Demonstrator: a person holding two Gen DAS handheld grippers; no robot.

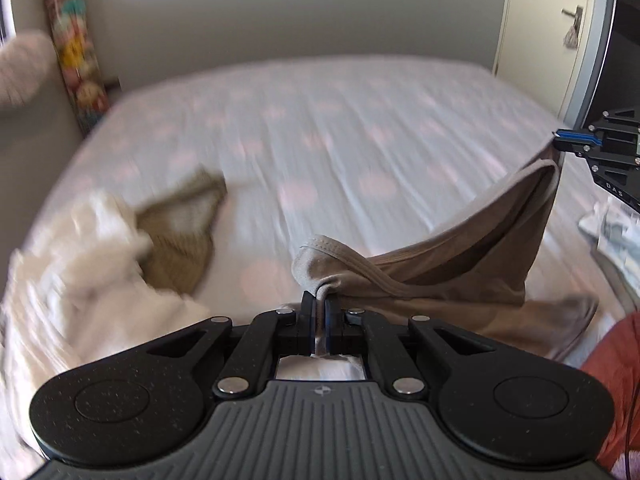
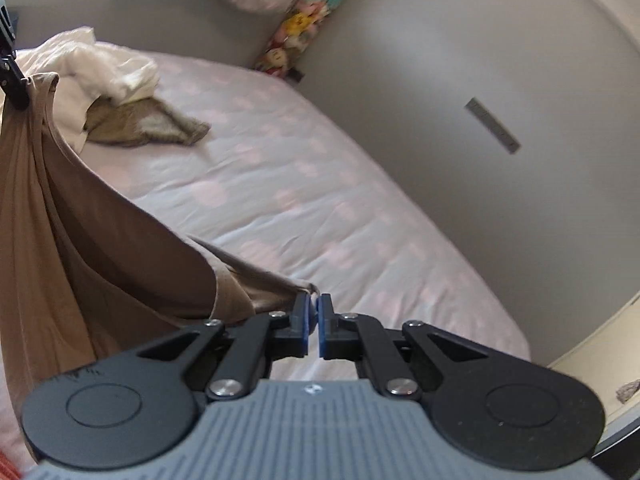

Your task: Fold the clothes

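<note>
Garment (image 1: 460,248) (brown) stretches lengthwise between left gripper (image 1: 319,304) and right gripper (image 2: 314,308), both 2 clamped on it.

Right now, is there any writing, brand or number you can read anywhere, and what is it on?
"DAS": white letters on the black body of the right gripper, cut off at the frame edge, so perhaps only part of a word.
Cartoon-print roll in the corner: too blurred to read any lettering.
Nothing else is legible.
</note>
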